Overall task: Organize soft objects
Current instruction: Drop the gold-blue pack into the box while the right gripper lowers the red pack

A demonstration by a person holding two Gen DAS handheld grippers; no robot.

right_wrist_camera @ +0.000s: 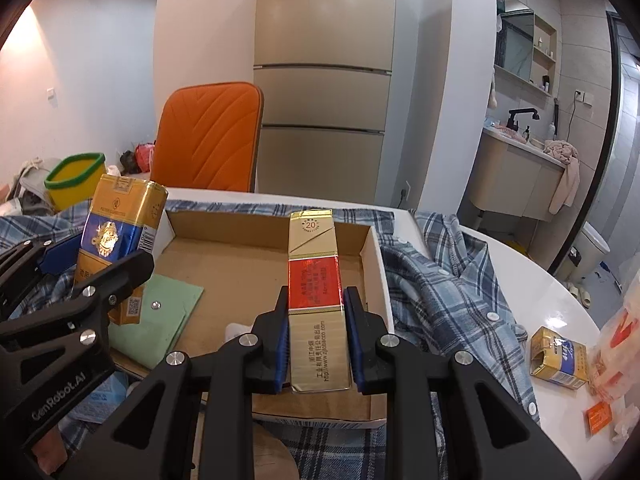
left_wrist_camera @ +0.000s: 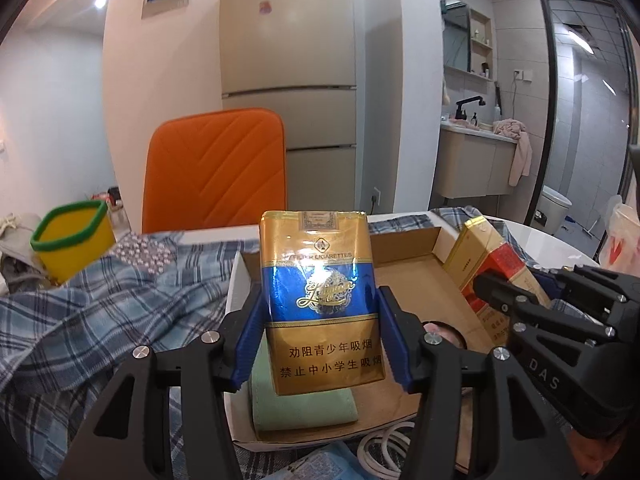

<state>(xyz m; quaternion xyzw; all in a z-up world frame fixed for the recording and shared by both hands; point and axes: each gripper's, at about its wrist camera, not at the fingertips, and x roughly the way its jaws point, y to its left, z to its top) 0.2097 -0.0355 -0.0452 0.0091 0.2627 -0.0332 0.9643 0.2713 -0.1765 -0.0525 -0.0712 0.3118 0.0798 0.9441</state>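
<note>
My left gripper (left_wrist_camera: 320, 332) is shut on a gold-and-blue soft cigarette pack (left_wrist_camera: 320, 300) and holds it upright above the shallow cardboard box (left_wrist_camera: 404, 248). My right gripper (right_wrist_camera: 316, 336) is shut on a gold-and-red cigarette pack (right_wrist_camera: 316, 304), held narrow side up over the same box (right_wrist_camera: 240, 256). The blue pack also shows in the right wrist view (right_wrist_camera: 116, 232), and the red pack in the left wrist view (left_wrist_camera: 492, 268). A light green pouch (right_wrist_camera: 160, 320) lies flat in the box's left part.
A blue plaid shirt (right_wrist_camera: 452, 280) is spread under and around the box on the white table (right_wrist_camera: 540, 292). A yellow cup with a green rim (left_wrist_camera: 72, 236) stands at the left. An orange chair (left_wrist_camera: 216, 168) is behind. Another opened gold pack (right_wrist_camera: 560, 356) lies at the right.
</note>
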